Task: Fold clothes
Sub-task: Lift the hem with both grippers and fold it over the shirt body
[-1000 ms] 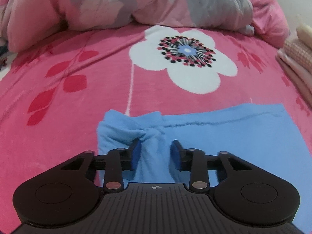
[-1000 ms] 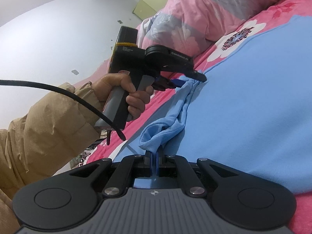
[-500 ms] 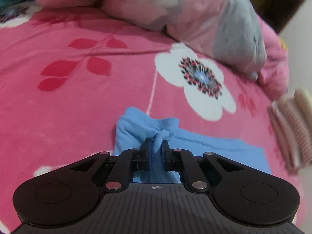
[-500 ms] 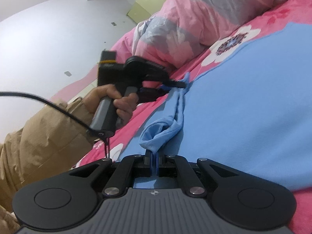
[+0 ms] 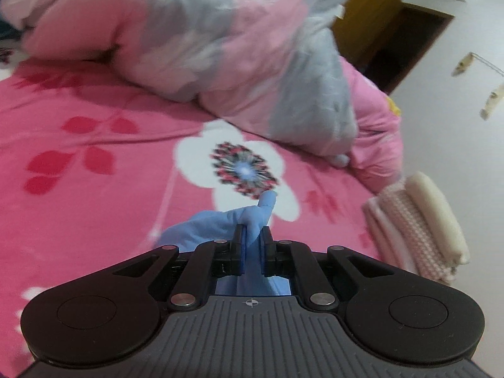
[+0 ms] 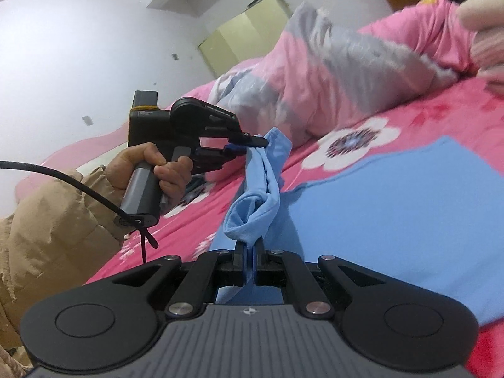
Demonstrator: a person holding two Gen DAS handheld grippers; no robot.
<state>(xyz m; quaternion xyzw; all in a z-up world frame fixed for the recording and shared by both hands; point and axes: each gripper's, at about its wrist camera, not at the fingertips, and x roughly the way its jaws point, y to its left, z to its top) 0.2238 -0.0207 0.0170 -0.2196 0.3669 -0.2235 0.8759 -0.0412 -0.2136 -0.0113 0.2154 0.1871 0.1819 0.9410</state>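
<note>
A second ago your left gripper (image 5: 252,245) sat spread around a bunched corner of the blue garment (image 6: 393,220); now it is pressed together on that bunch, with a small tip of cloth poking out past the fingertips toward 12 o'clock. That corner has come up off the pink floral blanket (image 5: 94,189), and the white flower print sits much closer to the fingers than before. Your right gripper (image 6: 249,261) stays pinched on another bunch of the same edge, as it was a second ago.

In the right wrist view, your left hand (image 6: 151,170) holds its tool at 9 o'clock, raised above the bed, and a rolled strip of blue cloth hangs between the two grippers. The rest of the garment lies flat on the blanket from 3 to 5 o'clock.

The pink and grey quilt (image 5: 220,47) is heaped at 12 o'clock in the left wrist view. A stack of folded pink and cream clothes (image 5: 419,226) lies at 3 o'clock on the bed's edge. A brown open cabinet (image 5: 387,28) stands at 1 o'clock; its inside is too dark to tell what it holds.
</note>
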